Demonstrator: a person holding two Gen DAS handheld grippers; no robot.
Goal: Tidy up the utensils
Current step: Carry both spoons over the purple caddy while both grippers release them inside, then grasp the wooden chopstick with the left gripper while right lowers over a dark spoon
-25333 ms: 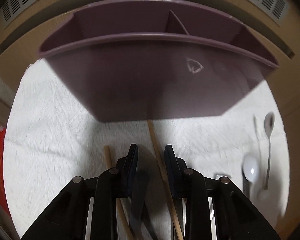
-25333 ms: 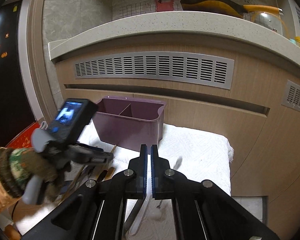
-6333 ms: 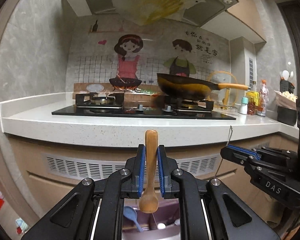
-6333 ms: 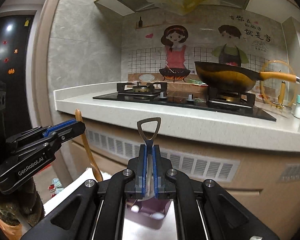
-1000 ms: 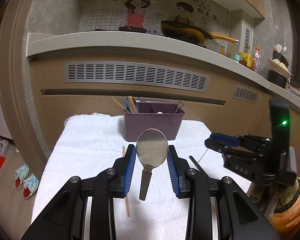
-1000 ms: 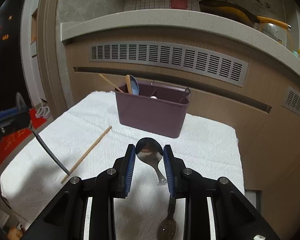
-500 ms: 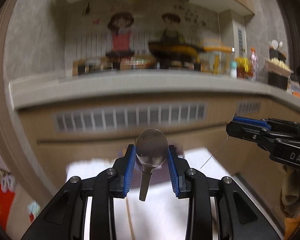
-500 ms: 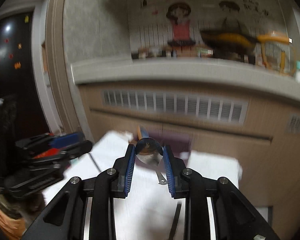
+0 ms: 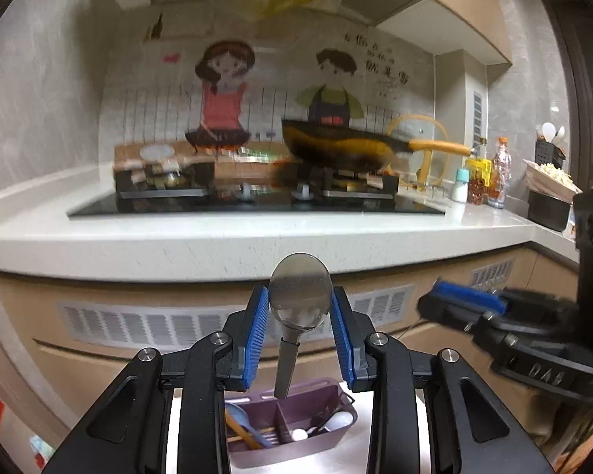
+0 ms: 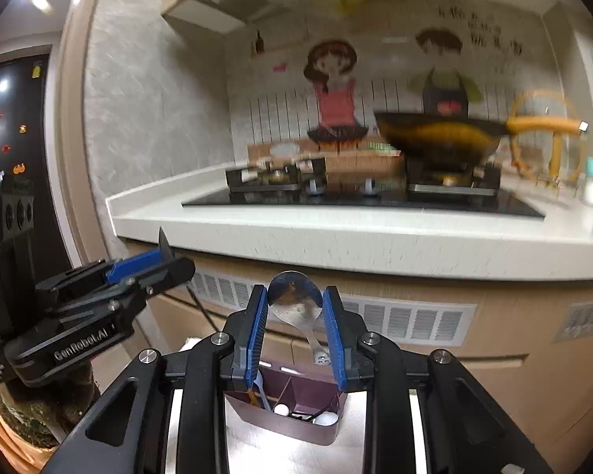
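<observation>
My left gripper (image 9: 299,298) is shut on the bowl of a metal spoon (image 9: 288,359), whose handle hangs down over the purple caddy (image 9: 288,454). The caddy holds a blue spoon (image 9: 237,414), wooden sticks and white spoons (image 9: 340,418). My right gripper (image 10: 294,296) is shut on the bowl of a second metal spoon (image 10: 316,339), handle down, above the same caddy (image 10: 288,430). Both grippers are raised side by side. The right gripper (image 9: 490,312) shows at the right of the left wrist view. In the right wrist view the left gripper (image 10: 138,272) shows at the left.
A white-cloth table (image 10: 257,454) carries the caddy. Behind it stand a beige cabinet with vent grilles (image 10: 407,324) and a pale counter (image 9: 257,245) with a hob and a wok (image 9: 336,154). Bottles (image 9: 478,185) line the counter's right end. An orange sleeve (image 10: 4,438) is at lower left.
Both grippers have risen with their spoons and come closer to the caddy. The views have swung up from the table to the counter and hob. The caddy now lies below the fingers.
</observation>
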